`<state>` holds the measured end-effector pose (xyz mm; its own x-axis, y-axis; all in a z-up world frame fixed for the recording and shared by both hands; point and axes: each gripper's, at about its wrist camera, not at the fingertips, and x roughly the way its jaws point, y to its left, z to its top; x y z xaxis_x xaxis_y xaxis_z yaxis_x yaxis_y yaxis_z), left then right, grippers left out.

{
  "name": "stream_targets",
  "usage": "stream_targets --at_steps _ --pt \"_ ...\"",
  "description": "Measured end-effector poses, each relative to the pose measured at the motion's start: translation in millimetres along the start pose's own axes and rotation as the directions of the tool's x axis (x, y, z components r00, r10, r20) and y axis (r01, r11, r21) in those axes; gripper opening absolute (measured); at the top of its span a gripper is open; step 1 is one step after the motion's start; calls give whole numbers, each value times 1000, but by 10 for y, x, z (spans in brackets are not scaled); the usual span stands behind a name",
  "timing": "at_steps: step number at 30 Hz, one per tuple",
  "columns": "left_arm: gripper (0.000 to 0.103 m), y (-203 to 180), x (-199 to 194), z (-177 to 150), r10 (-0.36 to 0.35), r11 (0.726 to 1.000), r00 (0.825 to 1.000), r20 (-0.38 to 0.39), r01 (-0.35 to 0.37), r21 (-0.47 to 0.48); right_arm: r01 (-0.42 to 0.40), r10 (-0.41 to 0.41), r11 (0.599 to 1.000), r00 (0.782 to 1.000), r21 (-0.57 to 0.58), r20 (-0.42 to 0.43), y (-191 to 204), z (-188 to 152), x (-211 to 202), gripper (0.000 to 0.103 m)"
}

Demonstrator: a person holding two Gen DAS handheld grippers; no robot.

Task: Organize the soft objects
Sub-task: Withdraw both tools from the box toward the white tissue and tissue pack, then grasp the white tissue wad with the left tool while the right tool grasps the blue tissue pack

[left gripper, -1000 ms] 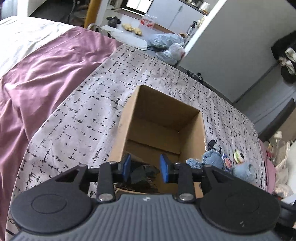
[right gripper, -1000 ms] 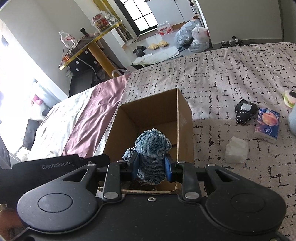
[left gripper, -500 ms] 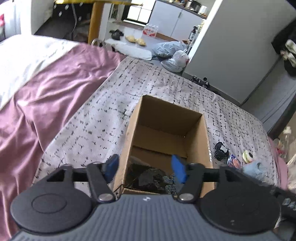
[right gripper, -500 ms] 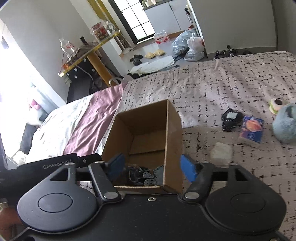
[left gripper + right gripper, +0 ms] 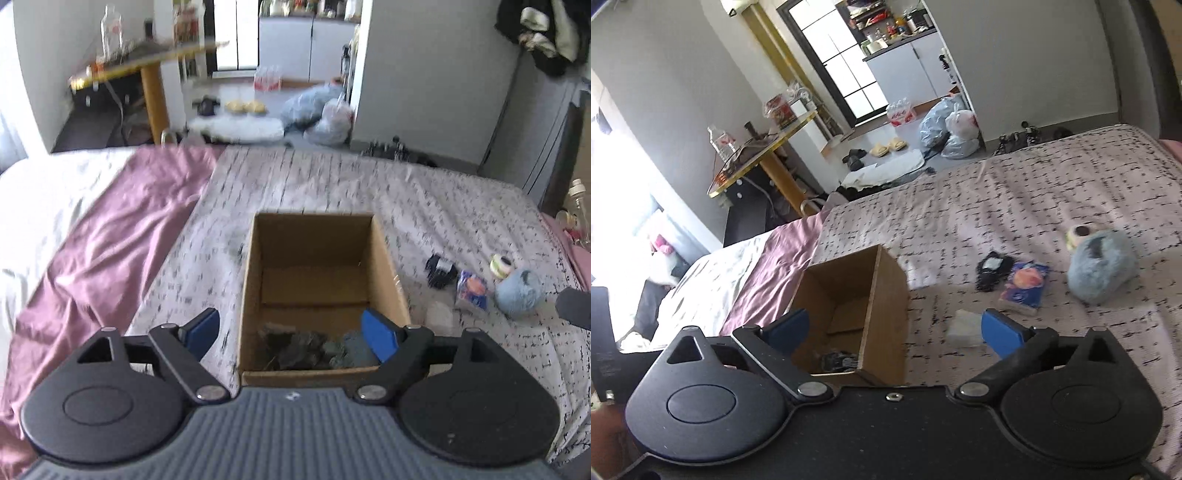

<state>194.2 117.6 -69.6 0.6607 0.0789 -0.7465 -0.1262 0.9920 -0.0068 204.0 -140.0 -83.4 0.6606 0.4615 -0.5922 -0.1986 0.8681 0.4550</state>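
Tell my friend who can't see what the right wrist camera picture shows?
The right claw is opening, empty, above an open brown cardboard box on a speckled bedspread. To the box's right lie a fluffy blue plush toy, a blue tissue packet and a small black item.

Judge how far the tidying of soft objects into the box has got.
Done: dark and blue cloth items lie in the cardboard box. In hand: nothing; left tongs and right tongs are opening, empty. Left: blue plush, tissue pack, black item, white packet on the bed.
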Motion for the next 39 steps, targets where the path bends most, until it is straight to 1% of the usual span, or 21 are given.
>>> stream_targets --at_steps 2,3,7,8,14,17,19,21,22,25,28,32,36,39 --pt "83 -102 -81 36 12 1000 999 40 -13 4 5 -5 1000 1000 -2 6 -87 22 -31 101" --pt "83 -140 -108 55 7 1000 999 46 -7 -9 8 -8 1000 1000 -4 7 -140 39 -46 101" --pt "83 -297 -187 135 -45 996 997 59 49 -69 14 -14 1000 1000 -11 15 -321 115 -108 102" --pt "83 -345 -197 149 -47 996 997 61 52 -71 14 -14 1000 1000 -11 18 -365 143 -121 103" --pt "83 -650 -209 183 -49 997 996 74 53 -55 4 -4 1000 1000 4 28 -663 268 -193 103" --pt "83 -798 -183 176 -51 997 996 68 55 -49 5 -6 1000 999 26 42 -851 292 -225 103" --pt "83 -880 -160 180 -63 996 996 64 66 -57 -20 16 996 999 81 51 -1008 300 -243 103" --pt "83 -970 -144 183 -79 995 995 62 82 -60 -61 52 986 997 152 62 -1190 293 -245 103" --pt "83 -1015 -141 182 -85 994 995 61 88 -57 -67 56 983 996 171 68 -1263 287 -237 103" --pt "83 -1173 -110 187 -99 994 993 62 102 -39 -31 19 981 998 189 65 -1420 264 -175 103" --pt "83 -1311 -36 197 -111 993 993 48 113 -34 -33 23 976 998 213 50 -1558 220 -89 103" --pt "83 -1463 96 197 -115 993 993 24 116 -36 -20 14 977 999 214 29 -1687 169 4 102" --pt "83 -1587 263 166 -103 994 995 5 103 -41 -40 39 967 999 253 7 -1818 152 123 100" --pt "83 -1650 384 124 -76 996 997 -7 75 -56 -76 82 954 997 291 -7 -1894 137 230 91"
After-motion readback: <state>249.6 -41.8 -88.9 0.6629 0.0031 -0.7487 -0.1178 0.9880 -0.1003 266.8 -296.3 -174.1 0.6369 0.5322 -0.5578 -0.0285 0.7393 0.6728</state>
